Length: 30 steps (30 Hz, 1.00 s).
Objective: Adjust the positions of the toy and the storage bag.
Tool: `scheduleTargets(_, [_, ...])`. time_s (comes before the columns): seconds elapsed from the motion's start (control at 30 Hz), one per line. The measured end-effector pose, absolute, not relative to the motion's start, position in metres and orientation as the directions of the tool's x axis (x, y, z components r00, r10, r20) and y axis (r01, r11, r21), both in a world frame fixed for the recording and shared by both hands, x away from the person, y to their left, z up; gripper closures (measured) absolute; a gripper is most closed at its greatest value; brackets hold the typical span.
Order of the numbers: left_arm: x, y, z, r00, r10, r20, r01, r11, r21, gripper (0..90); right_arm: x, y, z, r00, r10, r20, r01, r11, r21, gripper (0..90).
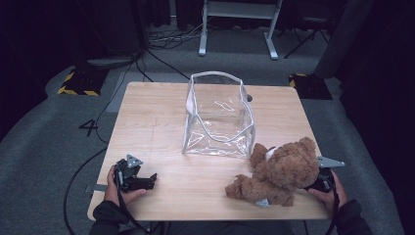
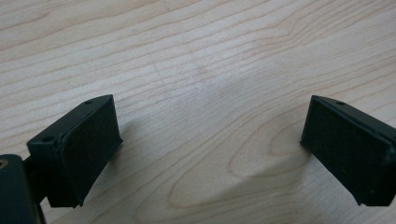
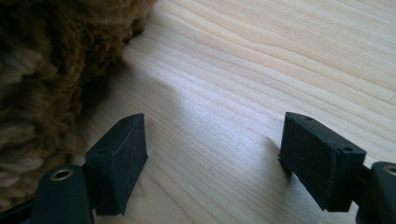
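A brown teddy bear [image 1: 279, 174] lies on its side at the front right of the wooden table [image 1: 151, 122]. My right gripper [image 1: 320, 184] sits just behind it at the table's right edge, partly hidden by the fur. In the right gripper view the gripper [image 3: 212, 154] stands open over bare wood, with the bear's fur [image 3: 42, 70] beside its left jaw and nothing between the pads. My left gripper [image 1: 150, 180] rests at the front left. It is open [image 2: 210, 144] over empty wood. A clear plastic bag [image 1: 218, 117] stands open-topped at the table's middle back.
A hand holds each gripper at the table's front edge. Cables trail off the left side to the grey carpet. A white desk frame [image 1: 237, 24] and dark equipment stand on the floor beyond the table.
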State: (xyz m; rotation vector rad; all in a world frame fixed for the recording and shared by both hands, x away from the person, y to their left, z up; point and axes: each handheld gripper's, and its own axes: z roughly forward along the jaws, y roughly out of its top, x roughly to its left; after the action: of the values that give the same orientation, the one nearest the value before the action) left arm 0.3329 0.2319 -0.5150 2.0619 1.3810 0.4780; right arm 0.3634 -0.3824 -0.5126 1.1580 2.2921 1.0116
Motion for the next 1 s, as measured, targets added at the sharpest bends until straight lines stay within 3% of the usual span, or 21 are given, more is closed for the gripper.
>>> scheduleTargets(0.07, [0.332, 0.231, -0.515, 0.4, 0.916, -0.036, 0.695, -0.278, 0.664, 5.6, 0.363, -0.384, -0.512, -0.59, 0.807, -0.014, 0.538, 0.406, 0.738, 22.8])
scheduleTargets(0.13, [0.33, 0.23, -0.514, 0.414, 0.909, -0.035, 0.683, -0.285, 0.672, 14.5, 0.361, -0.39, -0.509, -0.599, 0.8, 0.02, 0.55, 0.393, 0.737, 20.5])
scheduleTargets(0.2, [0.33, 0.228, -0.513, 0.427, 0.904, -0.033, 0.676, -0.295, 0.675, 17.1, 0.36, -0.391, -0.507, -0.604, 0.797, 0.031, 0.55, 0.388, 0.74, 20.1])
scheduleTargets(0.57, [0.326, 0.215, -0.497, 0.474, 0.879, -0.039, 0.627, -0.307, 0.716, 16.2, 0.335, -0.393, -0.468, -0.658, 0.753, 0.027, 0.448, 0.362, 0.818, 18.6])
scheduleTargets(1.0, [0.329, 0.197, -0.48, 0.524, 0.852, -0.01, 0.579, -0.347, 0.738, 16.2, 0.317, -0.386, -0.451, -0.692, 0.721, 0.008, 0.382, 0.357, 0.853, 18.2])
